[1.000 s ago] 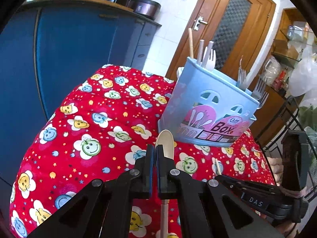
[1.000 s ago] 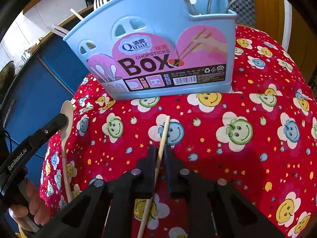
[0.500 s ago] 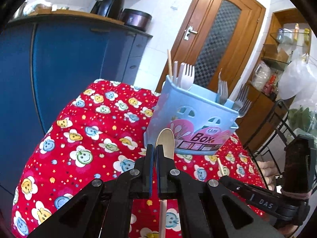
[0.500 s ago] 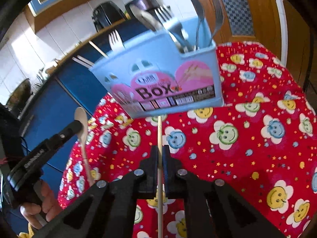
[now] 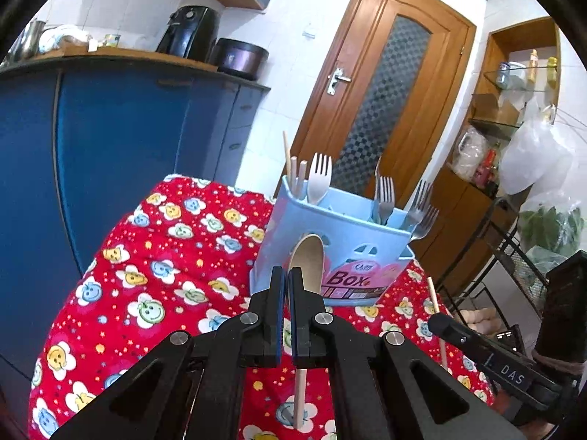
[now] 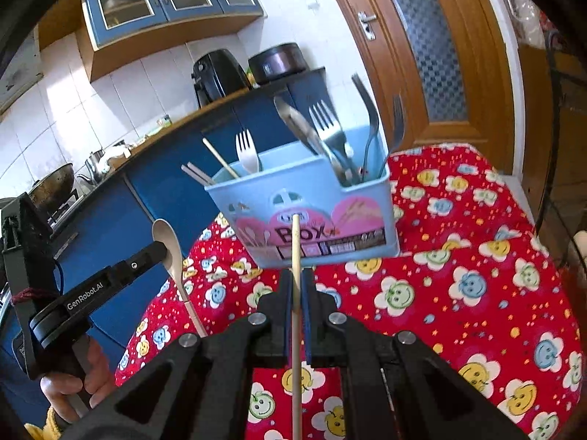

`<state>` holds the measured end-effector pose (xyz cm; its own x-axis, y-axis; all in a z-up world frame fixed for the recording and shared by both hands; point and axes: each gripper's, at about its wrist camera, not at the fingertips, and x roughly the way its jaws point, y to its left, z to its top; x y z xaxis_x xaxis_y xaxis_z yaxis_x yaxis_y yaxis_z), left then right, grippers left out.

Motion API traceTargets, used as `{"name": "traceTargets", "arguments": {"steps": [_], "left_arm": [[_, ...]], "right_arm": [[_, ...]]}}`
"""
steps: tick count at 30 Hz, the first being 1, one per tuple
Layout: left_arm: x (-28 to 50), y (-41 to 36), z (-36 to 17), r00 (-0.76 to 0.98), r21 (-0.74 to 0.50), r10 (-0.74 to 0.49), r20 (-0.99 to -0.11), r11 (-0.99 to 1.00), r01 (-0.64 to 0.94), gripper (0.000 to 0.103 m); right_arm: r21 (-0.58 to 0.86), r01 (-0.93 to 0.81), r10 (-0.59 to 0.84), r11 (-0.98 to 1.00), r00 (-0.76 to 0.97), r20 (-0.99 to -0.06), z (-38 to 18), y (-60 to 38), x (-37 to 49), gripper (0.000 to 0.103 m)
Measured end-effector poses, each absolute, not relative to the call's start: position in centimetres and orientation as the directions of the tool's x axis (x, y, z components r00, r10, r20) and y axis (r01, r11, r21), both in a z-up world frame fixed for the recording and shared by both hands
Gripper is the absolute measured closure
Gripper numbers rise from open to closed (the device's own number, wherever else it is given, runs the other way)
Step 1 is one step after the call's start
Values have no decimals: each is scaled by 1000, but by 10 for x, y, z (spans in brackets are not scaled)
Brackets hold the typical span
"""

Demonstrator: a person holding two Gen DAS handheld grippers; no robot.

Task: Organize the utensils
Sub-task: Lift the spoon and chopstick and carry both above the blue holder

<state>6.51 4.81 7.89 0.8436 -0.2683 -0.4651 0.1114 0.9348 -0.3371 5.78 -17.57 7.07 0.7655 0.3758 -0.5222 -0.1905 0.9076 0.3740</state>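
A light blue utensil box (image 5: 337,253) (image 6: 315,216) stands on the red flowered cloth (image 5: 165,271), with forks (image 5: 385,198) and chopsticks (image 5: 293,172) upright in it. My left gripper (image 5: 286,275) is shut on a beige wooden spoon (image 5: 308,260), bowl up, held above the cloth in front of the box; the spoon also shows in the right wrist view (image 6: 172,253). My right gripper (image 6: 297,278) is shut on a wooden chopstick (image 6: 296,293), pointing up toward the box front; the chopstick also shows in the left wrist view (image 5: 434,300).
Blue cabinets (image 5: 110,146) with a black air fryer (image 5: 189,33) and a dark pot (image 5: 240,58) stand behind the table. A wooden door (image 5: 385,102) is beyond the box. A wire rack (image 5: 513,267) and shelves stand at the right.
Both grippers have risen and tilted up with the spoon and chopstick still held. The box now looks smaller and lower in both views.
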Motion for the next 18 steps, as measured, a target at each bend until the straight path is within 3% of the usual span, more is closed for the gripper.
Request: {"name": "traceTargets", "arguments": {"steps": [18], "left_arm": [[73,35,129,882,-299,-287,-373,937,179,101]], "right_arm": [[363,-173,334,916,829,-448,96,-192,54,97]]}}
